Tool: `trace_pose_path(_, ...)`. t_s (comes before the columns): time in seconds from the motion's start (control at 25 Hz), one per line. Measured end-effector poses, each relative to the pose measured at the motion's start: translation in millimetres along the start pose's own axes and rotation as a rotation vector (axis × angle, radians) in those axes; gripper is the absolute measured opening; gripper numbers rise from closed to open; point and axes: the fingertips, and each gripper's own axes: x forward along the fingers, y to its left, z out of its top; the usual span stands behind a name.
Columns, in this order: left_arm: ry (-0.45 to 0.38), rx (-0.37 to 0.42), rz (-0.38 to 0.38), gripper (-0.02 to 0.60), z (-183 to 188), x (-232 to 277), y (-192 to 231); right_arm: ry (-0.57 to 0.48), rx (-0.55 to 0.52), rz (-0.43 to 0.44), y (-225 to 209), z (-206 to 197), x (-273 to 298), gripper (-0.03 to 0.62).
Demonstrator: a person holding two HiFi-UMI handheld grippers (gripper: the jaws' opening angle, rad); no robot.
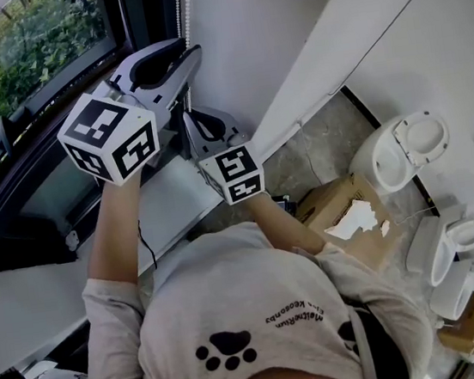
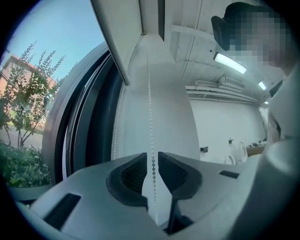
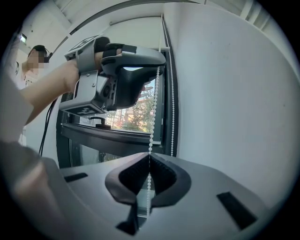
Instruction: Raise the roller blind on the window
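Note:
A white bead chain [image 2: 150, 108] hangs beside the dark-framed window [image 2: 28, 112], with a second strand [image 2: 115, 136] closer to the frame. My left gripper [image 2: 153, 164] is up high and open. The chain runs through the narrow gap between its pads without being pressed. Lower down, my right gripper [image 3: 149, 166] is shut on the same chain [image 3: 153, 112], which runs up to the left gripper [image 3: 136, 70] above it. In the head view the left gripper [image 1: 176, 58] reaches toward the chain [image 1: 187, 9] and the right gripper [image 1: 194, 129] sits just below it.
A white wall [image 3: 234, 93] stands right of the chain. The window sill [image 1: 175, 210] lies under my arms. On the floor behind are several white toilets [image 1: 401, 150] and an open cardboard box [image 1: 344, 209]. Trees [image 1: 19, 48] show outside.

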Motion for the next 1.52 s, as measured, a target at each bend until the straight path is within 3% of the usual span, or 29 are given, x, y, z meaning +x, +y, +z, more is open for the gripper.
trace_pose_path(0.12,0.012,-0.008,0.000,0.023,-2.3,2.8,5.5,0.002,-0.003,0.002,1.6,-1.5,4.1,0.009)
trace_pose_path(0.52,0.014,0.004,0.010,0.014,-11.4,-1.5,4.7,0.015,0.013,0.000,4.5,-10.4,6.0,0.009)
trace_pose_path(0.84,0.050,-0.060,0.037,0.012,-61.4,-9.1,7.4,0.058,-0.012,-0.030,9.2,-57.2,3.5,0.009)
trace_pose_path(1.52,0.165,-0.171,0.072,0.012,-170.6,-19.7,-5.1,0.254,0.023,0.021,24.9,-164.9,-1.2,0.009)
